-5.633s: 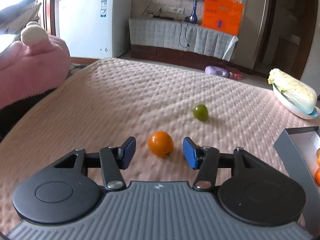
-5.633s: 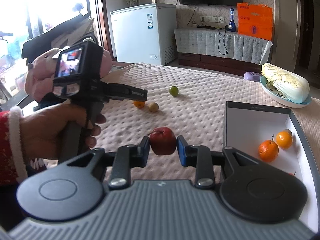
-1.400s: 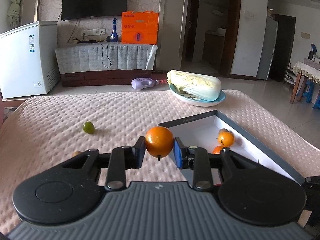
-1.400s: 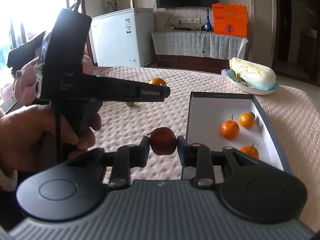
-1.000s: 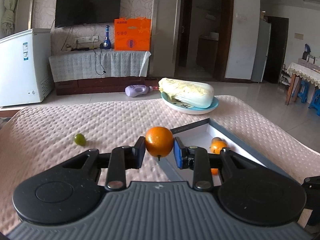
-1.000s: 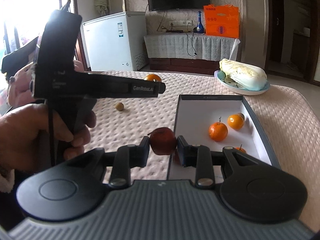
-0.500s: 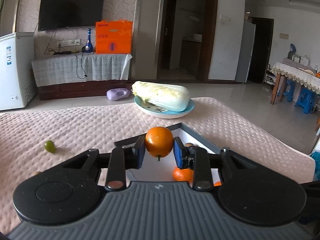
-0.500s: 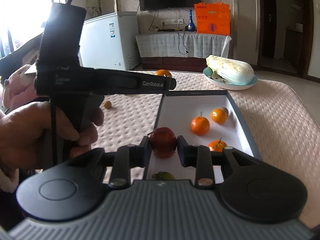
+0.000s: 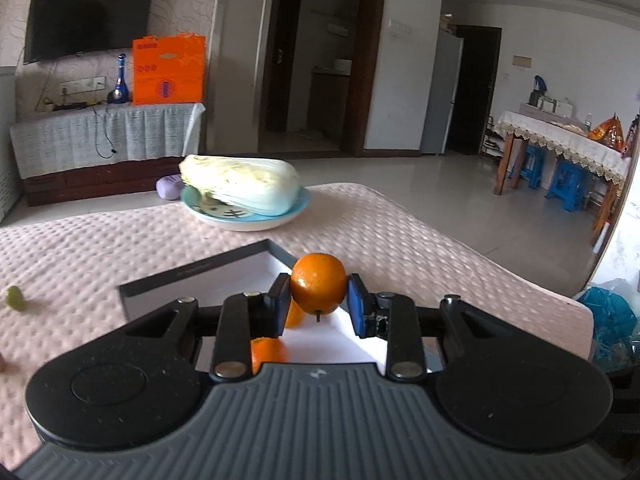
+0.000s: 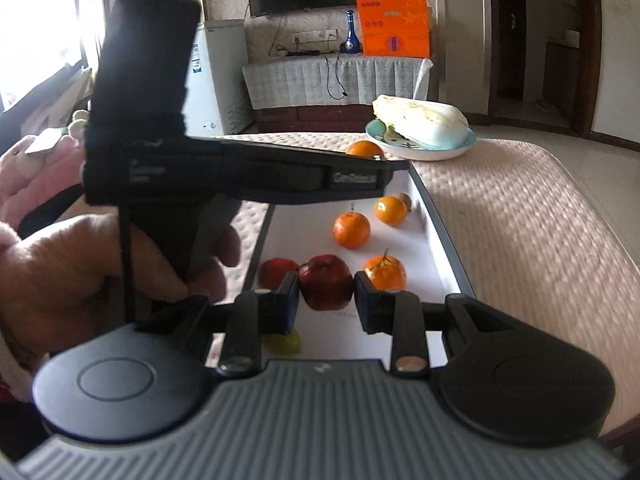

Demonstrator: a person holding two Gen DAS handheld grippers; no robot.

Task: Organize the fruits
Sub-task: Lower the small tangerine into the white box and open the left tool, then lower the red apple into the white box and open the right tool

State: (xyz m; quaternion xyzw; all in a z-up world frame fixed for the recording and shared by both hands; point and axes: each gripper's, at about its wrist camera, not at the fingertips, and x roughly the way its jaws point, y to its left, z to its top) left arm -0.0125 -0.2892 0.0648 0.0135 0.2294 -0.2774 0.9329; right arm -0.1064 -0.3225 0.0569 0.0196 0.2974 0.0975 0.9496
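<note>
Both hand-held grippers are hovering above the box: the left hand-held gripper is clamping an orange over its far end, the right hand-held gripper a red apple over its near end.

Mounted low behind each gripper's fingers, looked forward along them, close above the pink quilted table. Left view faced toward the doorway and far dining corner; right view faced toward the television wall, with the left gripper crossing its frame. Shared: the grey-rimmed box, the cabbage plate, the orange bag.
</note>
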